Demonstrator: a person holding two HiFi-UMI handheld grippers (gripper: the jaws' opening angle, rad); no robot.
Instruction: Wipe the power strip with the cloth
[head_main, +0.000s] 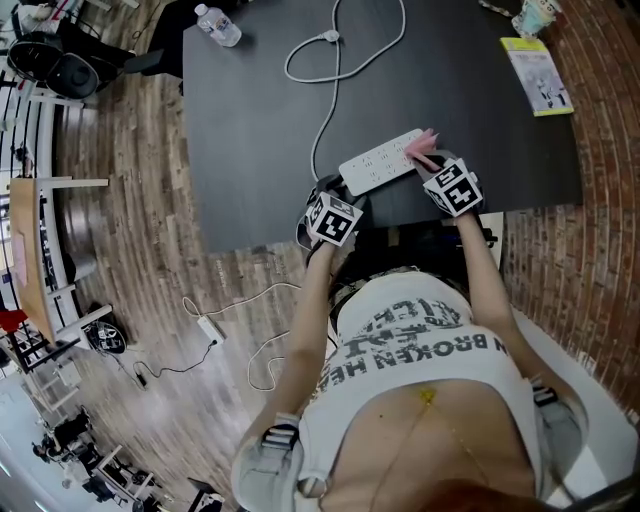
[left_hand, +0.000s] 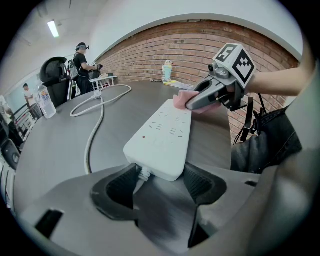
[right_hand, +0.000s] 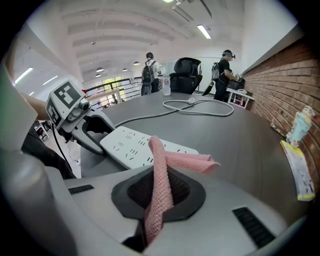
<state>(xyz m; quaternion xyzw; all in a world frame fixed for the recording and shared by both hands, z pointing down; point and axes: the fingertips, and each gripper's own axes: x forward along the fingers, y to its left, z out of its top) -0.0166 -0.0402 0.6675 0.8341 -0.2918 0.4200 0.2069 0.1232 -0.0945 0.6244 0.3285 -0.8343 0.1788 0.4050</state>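
Head view: strip lies at the table's near edge. My left gripper clamps its cord end to steady it — right gripper pinches the cloth, draped over the right end for wiping.

Left gripper jaws gripping, right gripper jaws clamped

Two grippers in play: the left gripper and the right gripper. One power strip, one pink cloth, one black table. On the table there's one water bottle, one cup, one booklet — and one looping white cable. Down on the floor, one charger. The right gripper view shows two more in the background — a person by the railing and a person near the brick wall.
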